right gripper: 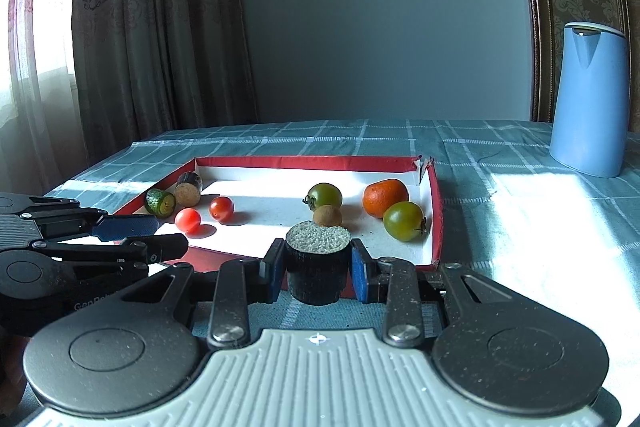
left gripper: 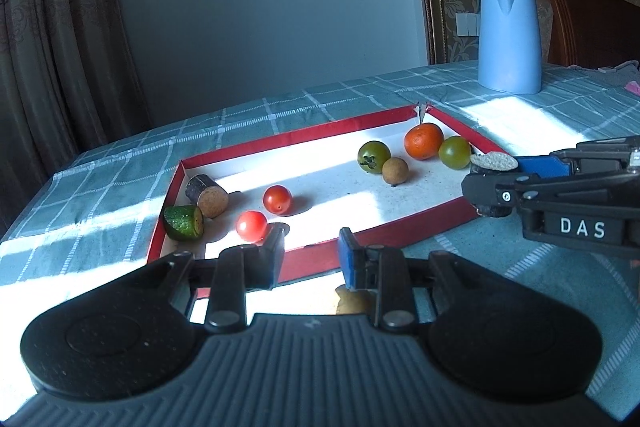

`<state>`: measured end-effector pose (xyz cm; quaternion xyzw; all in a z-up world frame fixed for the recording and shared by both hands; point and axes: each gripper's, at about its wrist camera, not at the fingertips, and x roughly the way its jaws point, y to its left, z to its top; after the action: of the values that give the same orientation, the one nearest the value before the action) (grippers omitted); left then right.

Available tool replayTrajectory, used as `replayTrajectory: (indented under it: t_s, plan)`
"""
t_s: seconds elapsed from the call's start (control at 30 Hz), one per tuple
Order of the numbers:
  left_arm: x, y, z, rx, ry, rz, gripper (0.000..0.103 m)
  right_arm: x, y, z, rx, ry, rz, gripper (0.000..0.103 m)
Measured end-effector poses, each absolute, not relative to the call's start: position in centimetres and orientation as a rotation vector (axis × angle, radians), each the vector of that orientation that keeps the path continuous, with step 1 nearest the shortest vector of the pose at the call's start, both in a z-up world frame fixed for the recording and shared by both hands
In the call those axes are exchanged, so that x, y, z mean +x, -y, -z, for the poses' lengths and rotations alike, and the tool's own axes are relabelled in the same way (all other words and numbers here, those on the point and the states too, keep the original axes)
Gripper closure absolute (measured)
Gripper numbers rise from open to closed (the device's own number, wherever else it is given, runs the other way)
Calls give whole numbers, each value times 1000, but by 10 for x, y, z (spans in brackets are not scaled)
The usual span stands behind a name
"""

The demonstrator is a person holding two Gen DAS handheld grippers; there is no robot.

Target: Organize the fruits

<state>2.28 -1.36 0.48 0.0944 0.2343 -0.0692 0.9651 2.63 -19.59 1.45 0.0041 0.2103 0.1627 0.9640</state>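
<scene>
Left wrist view. Left gripper (left gripper: 310, 251): jaws nearly together, nothing between them, poised at the near rim of the red tray (left gripper: 360, 235). Just ahead: two red tomatoes (left gripper: 251, 225); ahead to the left, a cut green piece (left gripper: 183, 223) and a dark cork-faced stub (left gripper: 207, 195). Far ahead to the right: orange (left gripper: 423, 140), two green tomatoes (left gripper: 373, 156), a small brown fruit (left gripper: 395, 171). The right gripper's body reads "DAS".

Right wrist view. Right gripper (right gripper: 317, 269): clenched on a dark cylinder piece (right gripper: 316, 273) with a pale grainy top, held just short of the tray's near wall. Partial lettering "GenRo…" shows on the left tool. Blue kettle (right gripper: 588, 103), far right.

Step, as judged: carrying this piece in. Next: lift over the rim, set it down beside its like.
</scene>
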Motion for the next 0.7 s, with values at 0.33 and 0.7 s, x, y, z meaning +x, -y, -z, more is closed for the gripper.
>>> replayTrajectory:
  t_s: [0.33, 0.7]
  plan:
    - [5, -5, -4, 66, -491, 264, 23, 27, 191, -12, -21, -445, -346, 70]
    - [18, 29, 18, 225, -599, 240, 69, 28, 192, -11, -17, -446, -346, 70]
